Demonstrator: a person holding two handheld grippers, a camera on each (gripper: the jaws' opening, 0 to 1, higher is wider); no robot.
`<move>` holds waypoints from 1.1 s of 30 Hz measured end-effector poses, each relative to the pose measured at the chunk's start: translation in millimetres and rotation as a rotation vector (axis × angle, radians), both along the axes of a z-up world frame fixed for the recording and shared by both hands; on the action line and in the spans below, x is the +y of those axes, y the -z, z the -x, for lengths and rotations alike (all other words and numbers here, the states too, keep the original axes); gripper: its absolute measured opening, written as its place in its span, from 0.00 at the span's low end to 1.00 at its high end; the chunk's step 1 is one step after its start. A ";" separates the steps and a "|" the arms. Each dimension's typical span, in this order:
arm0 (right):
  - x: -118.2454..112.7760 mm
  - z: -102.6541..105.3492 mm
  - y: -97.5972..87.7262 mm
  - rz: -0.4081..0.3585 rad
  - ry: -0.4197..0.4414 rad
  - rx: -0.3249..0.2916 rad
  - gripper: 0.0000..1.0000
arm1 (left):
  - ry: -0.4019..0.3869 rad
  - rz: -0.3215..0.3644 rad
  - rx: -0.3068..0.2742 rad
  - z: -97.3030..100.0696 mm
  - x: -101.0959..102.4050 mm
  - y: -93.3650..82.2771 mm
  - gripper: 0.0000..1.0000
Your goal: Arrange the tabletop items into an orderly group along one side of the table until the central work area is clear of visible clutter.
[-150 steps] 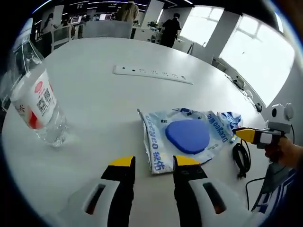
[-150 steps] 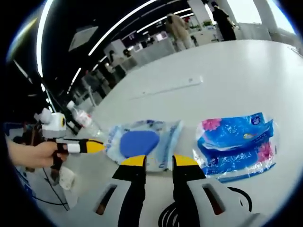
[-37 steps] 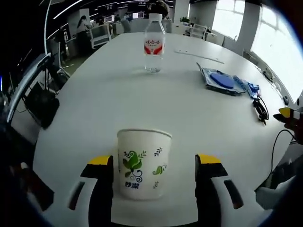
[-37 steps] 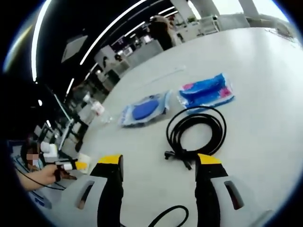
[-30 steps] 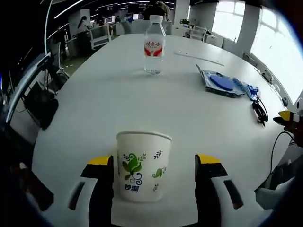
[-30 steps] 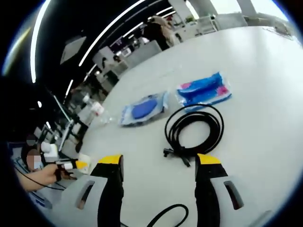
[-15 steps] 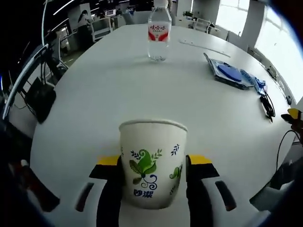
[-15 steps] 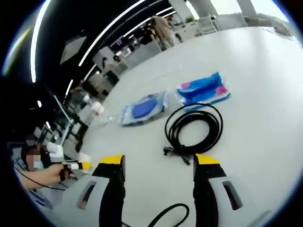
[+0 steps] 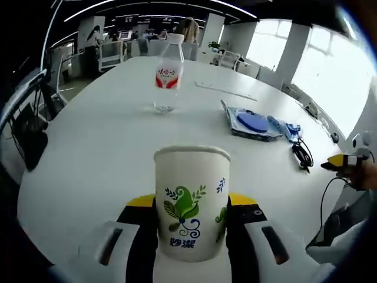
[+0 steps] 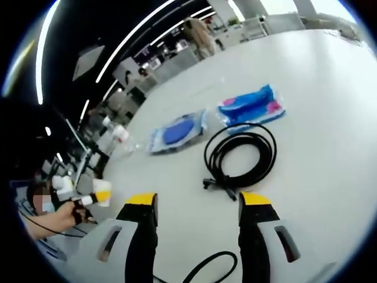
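A white paper cup [image 9: 191, 203] with a green leaf print stands upright between the jaws of my left gripper [image 9: 191, 206], which is shut on its sides. Further along the white table stand a clear water bottle [image 9: 166, 73] with a red label, a blue wipes pouch [image 9: 250, 120], a blue tissue pack [image 9: 287, 128] and a coiled black cable [image 9: 301, 154]. My right gripper [image 10: 197, 206] is open over bare table, short of the cable coil [image 10: 238, 155]. Beyond the coil lie the pouch [image 10: 177, 134] and tissue pack [image 10: 250, 105]. The left gripper with the cup [image 10: 101, 190] shows at far left.
A white power strip [image 9: 226, 90] lies far across the table [image 9: 94, 147]. Another black cable [image 10: 215, 264] loops near the right gripper's base. The right gripper [image 9: 340, 160], held in a hand, shows at the table's right edge. Office chairs, desks and people stand beyond the table.
My left gripper's jaws have closed from wide apart onto the paper cup, and its view has tilted up. The right gripper stays open, almost still.
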State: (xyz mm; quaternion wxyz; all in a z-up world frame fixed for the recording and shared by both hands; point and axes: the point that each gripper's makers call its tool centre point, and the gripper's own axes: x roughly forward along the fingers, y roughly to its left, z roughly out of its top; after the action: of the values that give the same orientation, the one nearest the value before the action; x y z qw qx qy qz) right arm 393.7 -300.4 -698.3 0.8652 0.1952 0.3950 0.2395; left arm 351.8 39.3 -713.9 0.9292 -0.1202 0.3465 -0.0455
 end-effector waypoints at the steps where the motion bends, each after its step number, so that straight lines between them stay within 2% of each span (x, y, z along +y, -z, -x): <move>1: 0.5 -0.4 -0.2 -0.002 -0.001 -0.001 0.53 | 0.023 0.066 -0.038 -4.4 -11.3 -6.6 0.45; 2: 1.3 -0.7 -0.4 -0.002 -0.002 -0.001 0.53 | 0.027 0.114 -0.053 -6.6 -17.9 -10.3 0.45; 3: 2.8 -0.5 -0.6 -0.002 -0.006 0.000 0.53 | 0.032 0.120 -0.073 -8.7 -20.2 -13.5 0.45; 5: 4.1 -0.6 -1.1 -0.003 -0.010 -0.001 0.53 | 0.074 0.114 -0.131 -13.6 -28.1 -24.0 0.45; 7: 4.7 -0.3 -1.6 -0.003 -0.015 -0.002 0.53 | 0.111 0.141 -0.180 -17.5 -38.4 -32.6 0.45; 10: 4.4 1.4 -2.3 -0.002 -0.015 -0.001 0.53 | 0.172 0.140 -0.228 -20.0 -51.9 -43.8 0.45; 12: 3.7 2.3 -2.4 -0.002 -0.014 0.003 0.52 | 0.217 0.128 -0.290 -23.4 -60.1 -55.5 0.45; 17: 3.0 0.9 -5.0 -0.007 -0.010 -0.004 0.52 | 0.289 0.146 -0.401 -28.0 -80.9 -80.3 0.46; 19: 2.2 -0.3 -5.2 -0.010 -0.007 -0.005 0.52 | 0.293 0.184 -0.444 -29.6 -89.1 -89.2 0.46; 21: 2.5 -0.4 -4.9 -0.011 -0.006 -0.003 0.52 | 0.303 0.183 -0.480 -30.6 -94.7 -95.7 0.46; 25: 2.7 -0.3 -5.1 -0.010 -0.011 -0.004 0.51 | 0.322 0.185 -0.514 -31.9 -101.9 -103.6 0.46; 33: 4.5 -0.1 -7.6 -0.017 -0.014 -0.010 0.51 | 0.346 0.196 -0.520 -32.2 -108.5 -107.8 0.46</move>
State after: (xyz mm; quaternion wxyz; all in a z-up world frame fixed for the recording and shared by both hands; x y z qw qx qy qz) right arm 393.8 -295.8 -690.8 0.8638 0.1985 0.3898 0.2501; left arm 384.0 -69.2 -606.1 0.9491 -0.1327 0.1070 -0.2649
